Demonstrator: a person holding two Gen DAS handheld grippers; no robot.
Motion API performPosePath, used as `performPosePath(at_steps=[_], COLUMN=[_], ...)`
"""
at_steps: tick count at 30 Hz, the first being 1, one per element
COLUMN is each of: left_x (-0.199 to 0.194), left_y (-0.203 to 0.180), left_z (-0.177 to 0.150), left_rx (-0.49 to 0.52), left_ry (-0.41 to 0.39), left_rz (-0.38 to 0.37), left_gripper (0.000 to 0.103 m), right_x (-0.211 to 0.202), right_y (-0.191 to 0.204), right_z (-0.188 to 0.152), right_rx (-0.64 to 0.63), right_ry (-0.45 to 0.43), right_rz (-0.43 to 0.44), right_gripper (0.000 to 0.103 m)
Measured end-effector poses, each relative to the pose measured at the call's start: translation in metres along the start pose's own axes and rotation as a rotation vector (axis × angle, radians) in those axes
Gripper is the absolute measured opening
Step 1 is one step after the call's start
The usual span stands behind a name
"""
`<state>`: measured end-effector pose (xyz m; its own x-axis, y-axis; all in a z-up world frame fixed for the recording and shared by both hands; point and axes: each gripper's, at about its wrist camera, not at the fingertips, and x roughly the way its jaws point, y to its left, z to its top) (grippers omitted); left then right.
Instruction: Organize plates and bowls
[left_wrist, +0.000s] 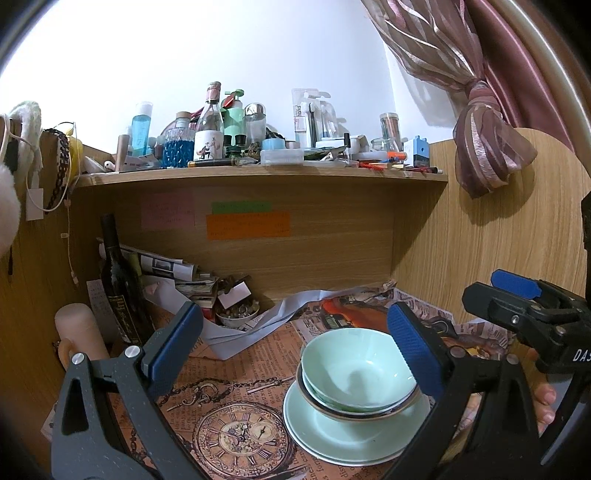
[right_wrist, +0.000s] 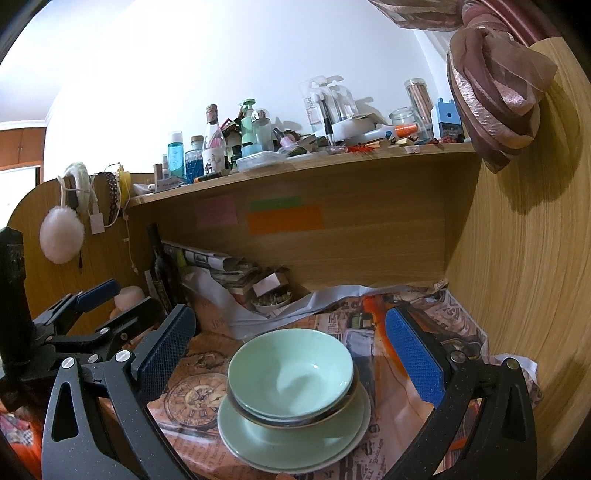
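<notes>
Pale green bowls (left_wrist: 360, 373) are nested in a stack on pale green plates (left_wrist: 332, 435), all on the paper-covered desk. The stack also shows in the right wrist view, bowls (right_wrist: 291, 376) on plates (right_wrist: 280, 439). My left gripper (left_wrist: 295, 350) is open and empty, hovering above and in front of the stack, its right finger over the bowl's right rim. My right gripper (right_wrist: 291, 354) is open and empty, its jaws spread wide to either side of the stack. Each gripper shows in the other's view, the right one (left_wrist: 524, 306) and the left one (right_wrist: 92, 310).
A dark wine bottle (left_wrist: 118, 284) and a pink cylinder (left_wrist: 79, 332) stand at the back left. A small bowl of trinkets (left_wrist: 236, 314), newspapers and crumpled paper lie under a cluttered shelf (left_wrist: 258, 173). A wooden side panel (right_wrist: 524, 258) closes the right.
</notes>
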<state>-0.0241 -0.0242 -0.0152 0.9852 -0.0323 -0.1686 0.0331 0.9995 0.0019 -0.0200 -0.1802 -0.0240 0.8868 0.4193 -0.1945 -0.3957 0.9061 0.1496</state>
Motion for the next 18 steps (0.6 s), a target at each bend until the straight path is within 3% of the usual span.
performPosePath(at_steps=[18], left_x=[0.0048], left_y=[-0.0082], left_z=[-0.0024], left_rx=[-0.009], left_ry=[0.016], left_rz=[0.012], left_gripper=[0.102], right_x=[0.0019], right_y=[-0.0036], right_z=[-0.0005], right_rx=[0.003], right_ry=[0.005], right_rz=[0.007], right_gripper=[0.103])
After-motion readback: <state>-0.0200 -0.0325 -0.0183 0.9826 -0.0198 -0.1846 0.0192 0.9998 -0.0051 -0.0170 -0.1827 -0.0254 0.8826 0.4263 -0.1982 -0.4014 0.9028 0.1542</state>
